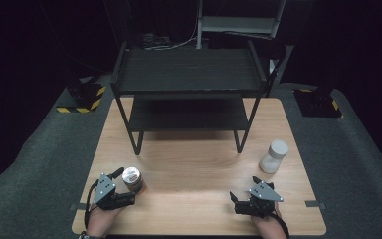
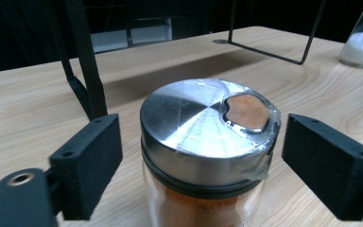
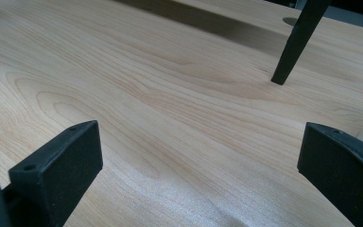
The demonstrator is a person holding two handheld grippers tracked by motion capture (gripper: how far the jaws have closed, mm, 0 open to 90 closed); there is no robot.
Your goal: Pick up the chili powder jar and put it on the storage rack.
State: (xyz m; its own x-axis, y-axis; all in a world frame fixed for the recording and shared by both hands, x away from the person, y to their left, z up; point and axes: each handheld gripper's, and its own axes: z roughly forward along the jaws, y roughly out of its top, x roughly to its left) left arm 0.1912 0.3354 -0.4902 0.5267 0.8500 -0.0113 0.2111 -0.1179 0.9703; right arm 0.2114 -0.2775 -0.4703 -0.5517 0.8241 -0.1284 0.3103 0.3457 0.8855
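In the left claw view, your left claw (image 2: 196, 156) has the spice jar (image 2: 208, 156) between its two black jaws at the bottom centre of the frame; a sliver of desk shows on each side of the jar, so the pads are not pressing on it, and the jaws stand partly open. The jar's steel lid (image 2: 201, 127) is covered with clear film, one shaker opening shows orange-brown, and the glass below holds orange powder; the bottom edge of the frame cuts the jar off, so its base is hidden.

In the high view that jar sits at the lower left of the desk (image 1: 204, 164), just ahead of your left hand (image 1: 99, 221), whose wrist is cut by the bottom edge. Your right claw (image 1: 235, 201) rests at the lower right with its jaws wide apart and nothing between them; the right claw view shows bare wood grain there.

Farther up at the right stands a white bottle (image 1: 273, 157), well apart from both claws. Beyond it, in the upper centre, a black two-tier rack (image 1: 189, 69) stands on the desk; behind it the room is too dark to make out
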